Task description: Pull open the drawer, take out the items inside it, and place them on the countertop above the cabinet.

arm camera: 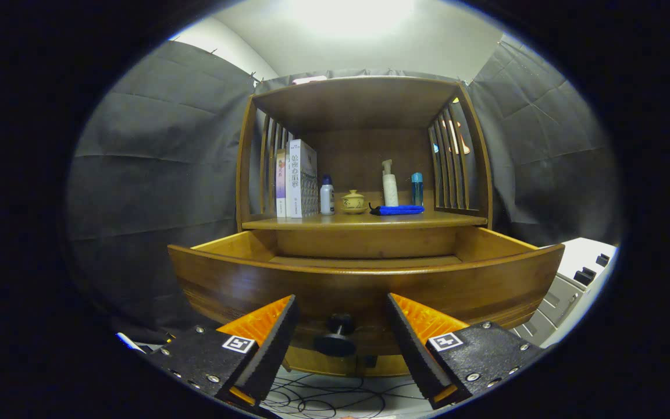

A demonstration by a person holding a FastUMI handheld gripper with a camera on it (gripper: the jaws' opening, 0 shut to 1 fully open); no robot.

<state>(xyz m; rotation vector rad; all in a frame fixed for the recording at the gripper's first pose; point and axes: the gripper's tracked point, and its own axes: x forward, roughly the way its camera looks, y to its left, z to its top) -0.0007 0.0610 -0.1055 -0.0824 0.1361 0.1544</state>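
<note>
The wooden drawer (364, 282) stands pulled out toward me from under the cabinet's countertop (364, 220). Its dark round knob (338, 334) sits on the drawer front, between my fingers and not touched by them. My gripper (342, 305) is open, its fingers spread to either side of the knob. The drawer's front wall hides most of its inside; I see only the far strip of the drawer floor, and no item shows there. On the countertop lie a folded blue cloth (398, 210) and a small yellow lidded pot (353, 202).
On the countertop also stand upright books (300, 178), a white bottle with a blue cap (327, 196), a white pump bottle (389, 183) and a blue bottle (417, 189). Slatted sides and a top shelf enclose it. A grey unit (567, 297) stands right of the drawer. Cables (335, 398) lie on the floor below.
</note>
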